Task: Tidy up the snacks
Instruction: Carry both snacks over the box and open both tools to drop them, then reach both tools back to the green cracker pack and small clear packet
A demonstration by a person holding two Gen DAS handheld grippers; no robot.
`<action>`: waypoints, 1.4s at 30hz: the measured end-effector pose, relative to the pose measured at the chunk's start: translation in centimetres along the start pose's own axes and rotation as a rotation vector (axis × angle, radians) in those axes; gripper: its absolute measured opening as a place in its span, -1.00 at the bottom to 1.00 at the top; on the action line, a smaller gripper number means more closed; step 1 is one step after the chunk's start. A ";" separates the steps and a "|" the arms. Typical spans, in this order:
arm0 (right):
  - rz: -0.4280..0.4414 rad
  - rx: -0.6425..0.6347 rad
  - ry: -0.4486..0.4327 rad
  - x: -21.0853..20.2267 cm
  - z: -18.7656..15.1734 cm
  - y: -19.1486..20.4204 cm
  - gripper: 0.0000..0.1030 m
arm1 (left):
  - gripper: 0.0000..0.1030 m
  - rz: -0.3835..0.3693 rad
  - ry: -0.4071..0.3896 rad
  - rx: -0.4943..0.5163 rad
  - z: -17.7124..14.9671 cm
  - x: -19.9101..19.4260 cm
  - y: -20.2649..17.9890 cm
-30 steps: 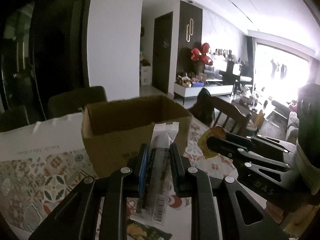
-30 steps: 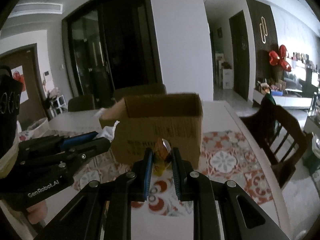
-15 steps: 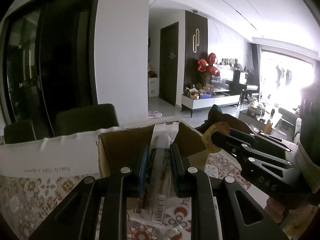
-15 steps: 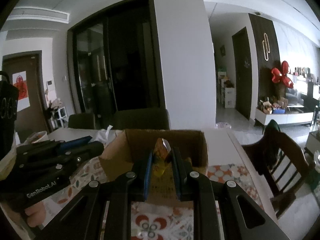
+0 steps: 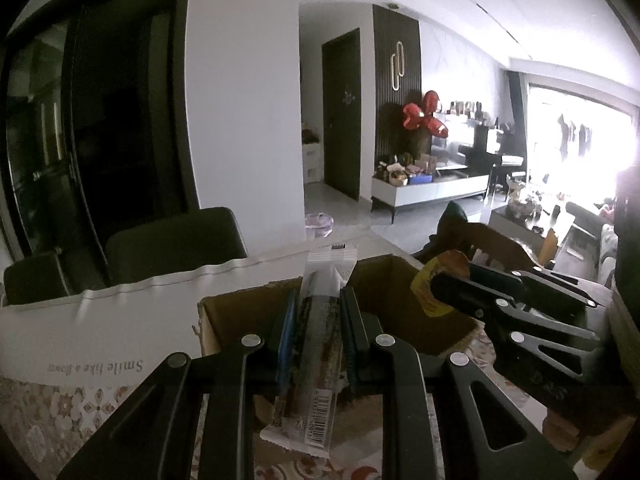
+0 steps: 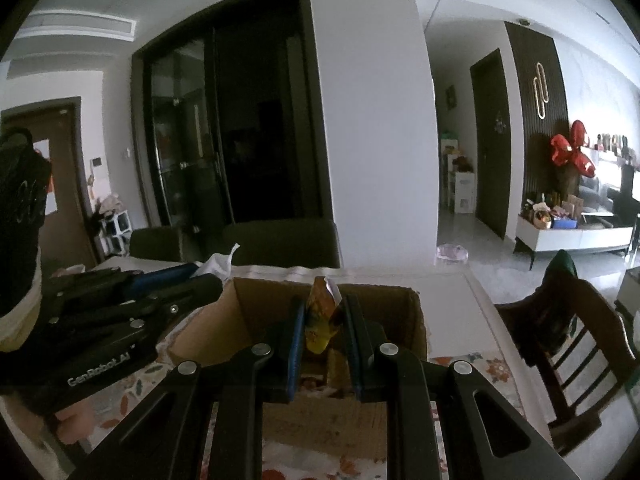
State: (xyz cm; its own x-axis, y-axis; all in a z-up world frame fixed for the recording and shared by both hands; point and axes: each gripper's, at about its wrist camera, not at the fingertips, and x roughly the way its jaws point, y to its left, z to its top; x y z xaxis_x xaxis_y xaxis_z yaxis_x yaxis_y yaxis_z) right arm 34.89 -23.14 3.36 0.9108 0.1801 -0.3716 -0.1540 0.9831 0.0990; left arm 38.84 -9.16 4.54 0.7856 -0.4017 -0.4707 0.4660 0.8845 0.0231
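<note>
An open cardboard box (image 5: 404,280) (image 6: 260,312) stands on the patterned table. My left gripper (image 5: 318,320) is shut on a long snack packet (image 5: 320,344) with a clear end and a barcode, held over the box's near edge. My right gripper (image 6: 322,312) is shut on a small yellow-orange snack pouch (image 6: 320,320) above the box opening. In the left wrist view the right gripper (image 5: 436,284) and its yellow pouch (image 5: 430,292) hang over the box's right side. The right wrist view has the left gripper (image 6: 200,276) at the box's left.
A white bag printed "Smile like a flower" (image 5: 100,328) lies left of the box. Dark chairs (image 5: 172,244) stand behind the table and a wooden chair (image 6: 568,332) to its right. A gloved hand (image 6: 20,220) holds the left gripper.
Both grippers moved forward and up with their snacks, from in front of the box to over its opening. The box now sits lower and nearer in both views.
</note>
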 end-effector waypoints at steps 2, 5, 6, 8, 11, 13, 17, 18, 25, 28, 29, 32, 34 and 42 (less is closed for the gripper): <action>-0.007 0.000 0.014 0.8 -0.2 -0.2 -0.61 | -0.57 -0.001 0.008 -0.002 0.2 0.9 0.3; -0.012 0.007 0.038 2.3 -0.2 -0.7 -0.61 | -0.55 0.002 0.016 -0.004 0.1 2.3 0.5; -0.014 0.011 0.044 2.8 -0.3 -0.7 -0.61 | -0.54 0.006 0.025 -0.009 0.1 2.8 0.7; -0.020 0.015 0.061 3.8 -0.3 -1.1 -0.60 | -0.44 0.018 0.031 -0.021 0.1 3.5 1.0; -0.020 0.026 0.092 4.8 -0.3 -1.6 -0.56 | -0.10 0.051 0.019 -0.026 -0.2 3.4 1.1; -0.024 0.043 0.110 5.2 -0.5 -2.0 -0.27 | 0.09 0.072 0.015 -0.029 -0.5 3.1 1.2; -0.048 0.055 0.105 4.6 -1.1 -2.2 -0.17 | 0.23 0.153 -0.002 -0.025 -1.2 1.3 0.7; -0.048 0.057 0.105 4.3 -1.2 -2.1 -0.17 | 0.27 0.173 -0.001 -0.023 -1.5 0.8 0.6; -0.031 0.042 0.069 1.2 -1.9 -0.8 -0.17 | 0.29 0.209 -0.001 -0.066 -3.4 -3.1 0.2; -0.016 0.031 0.064 -0.1 -2.2 -0.2 -0.17 | 0.30 0.207 0.003 -0.073 -4.3 -4.6 0.0; -0.014 0.025 0.062 -0.6 -2.4 0.0 -0.17 | 0.31 0.213 0.007 -0.074 -4.6 -5.1 -0.1; -0.016 0.001 0.052 -2.0 -3.1 0.7 -0.17 | 0.33 0.229 0.010 -0.088 -5.4 -6.4 -0.5; -0.019 -0.020 0.046 -2.7 -3.5 1.1 -0.17 | 0.35 0.237 0.018 -0.104 -6.0 -7.2 -0.6; 0.021 -0.101 0.085 -4.0 -5.2 2.4 -0.17 | 0.35 0.270 0.103 -0.141 -9.3 -8.7 -1.5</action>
State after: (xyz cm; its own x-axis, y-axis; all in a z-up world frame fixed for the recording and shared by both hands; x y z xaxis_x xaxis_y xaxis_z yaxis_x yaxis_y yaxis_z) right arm 28.90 -21.38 0.28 0.8719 0.1990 -0.4474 -0.2150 0.9765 0.0155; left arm 27.46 -4.78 0.37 0.8245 -0.1277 -0.5512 0.1796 0.9829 0.0409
